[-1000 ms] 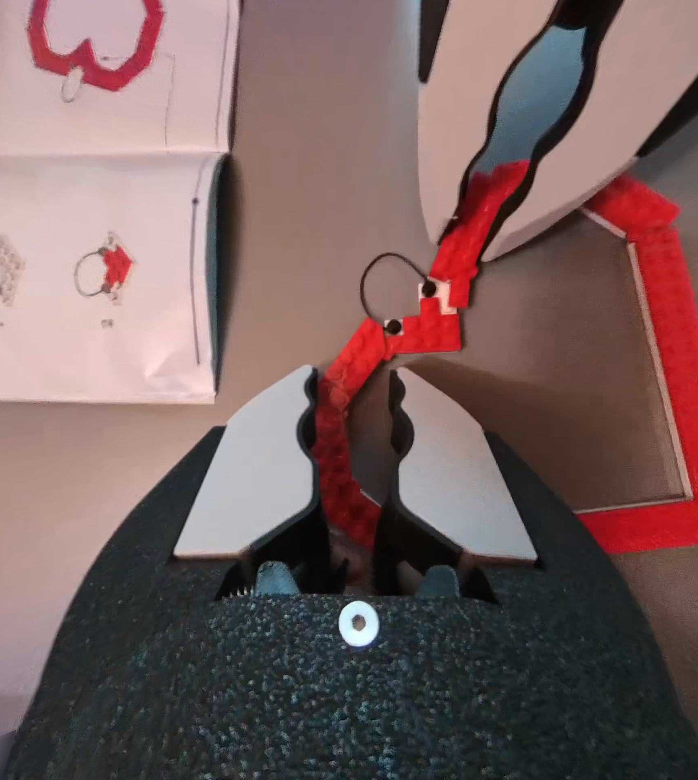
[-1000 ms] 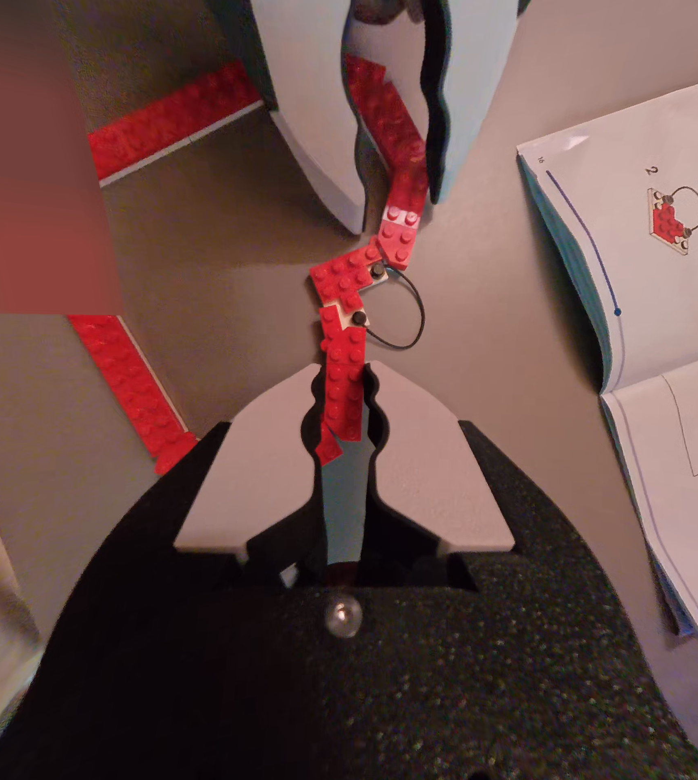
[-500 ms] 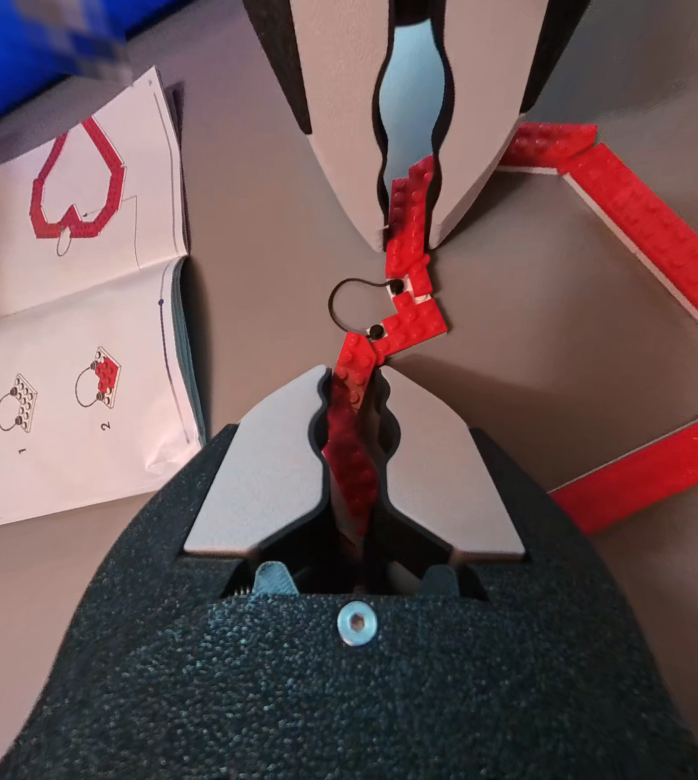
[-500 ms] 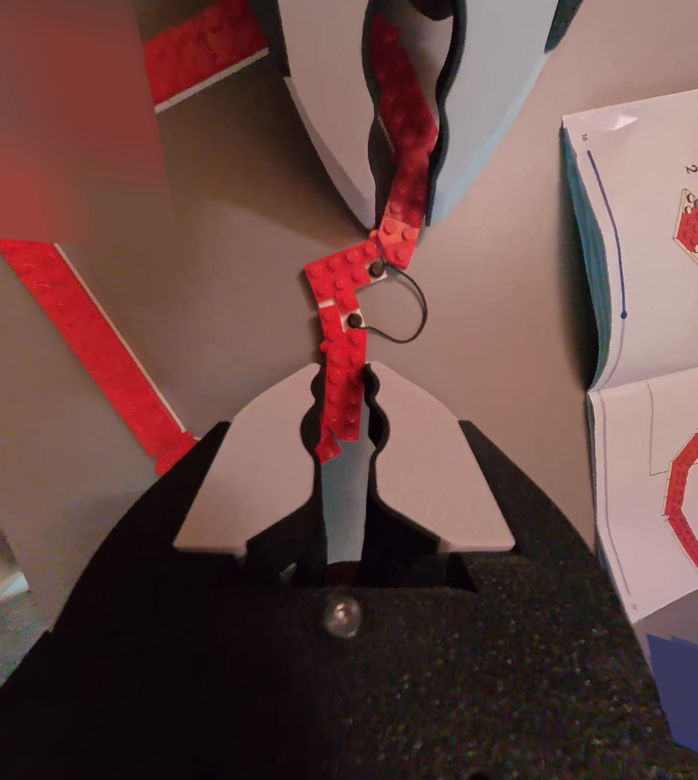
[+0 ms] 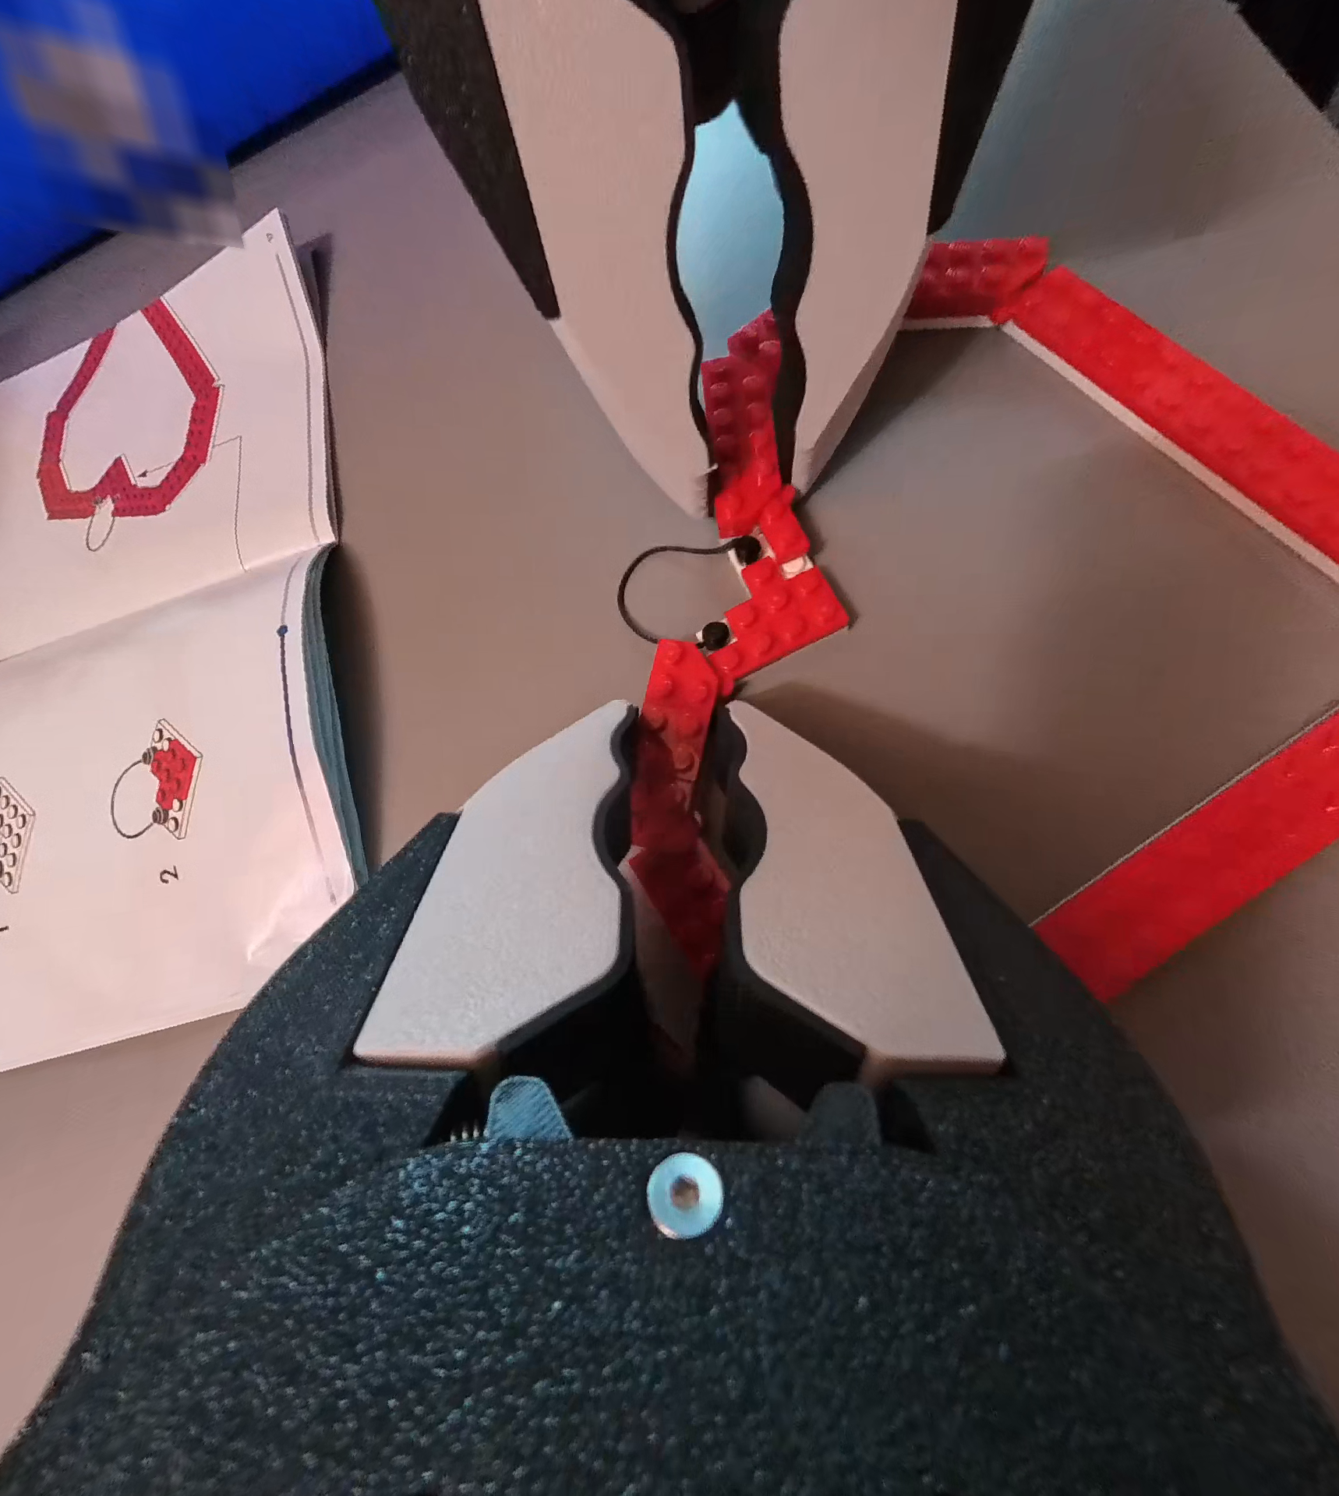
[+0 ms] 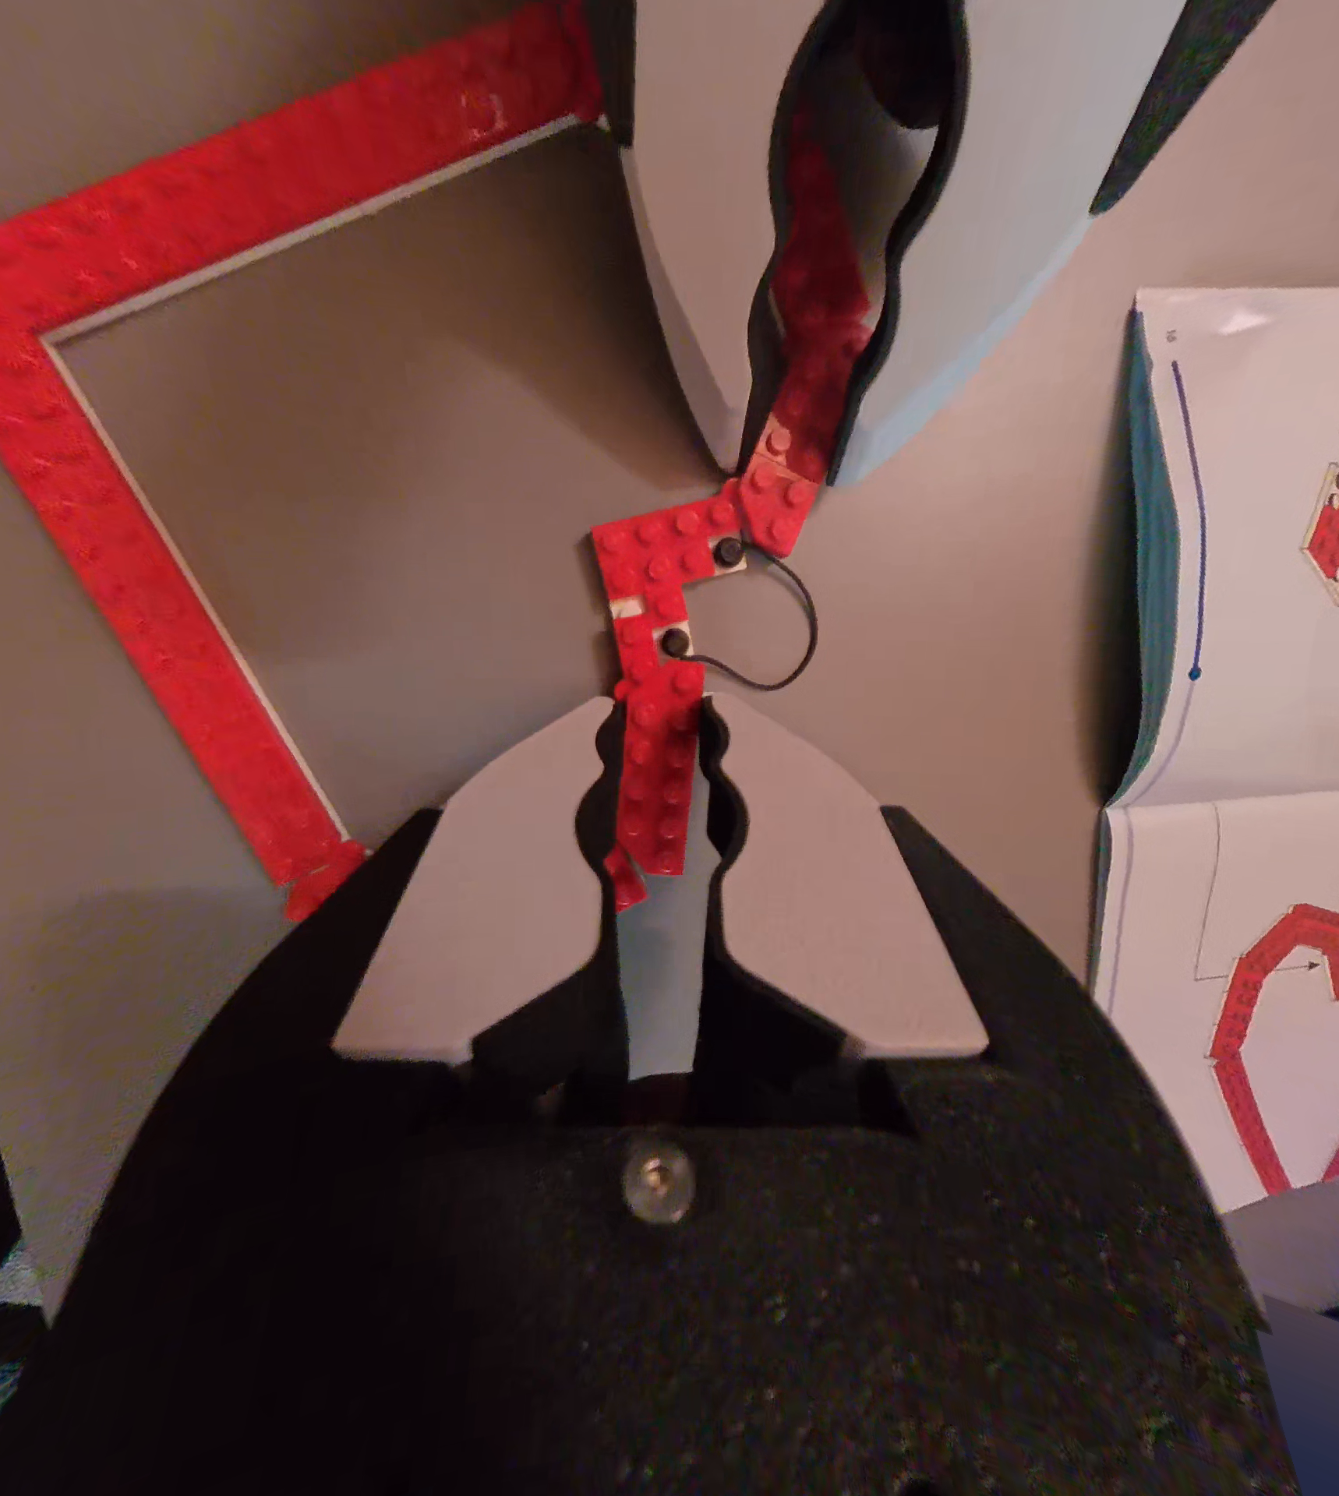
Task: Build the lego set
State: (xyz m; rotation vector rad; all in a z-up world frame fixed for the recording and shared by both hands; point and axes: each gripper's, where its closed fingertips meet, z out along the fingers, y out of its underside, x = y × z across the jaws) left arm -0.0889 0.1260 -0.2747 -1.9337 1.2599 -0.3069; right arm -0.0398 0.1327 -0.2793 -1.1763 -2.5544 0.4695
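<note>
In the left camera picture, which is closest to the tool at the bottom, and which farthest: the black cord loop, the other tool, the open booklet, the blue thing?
From the left tool:
1. Cord loop, just ahead, slightly left.
2. Other tool, straight ahead, holding the same red brick strip.
3. Booklet, off to the left.
4. Blue thing, far top-left corner.

Grey-brown worktop [image 5: 439, 453], smooth and matt. Lying on it to one side, an open instruction booklet [image 5: 124, 648], pages up, drawings of a red heart outline and small plate steps showing. On the other side, flat on the worktop, long red lego strips [image 5: 1233, 453] with pale edging, joined at angles into an open frame [image 6: 164, 502].
</note>
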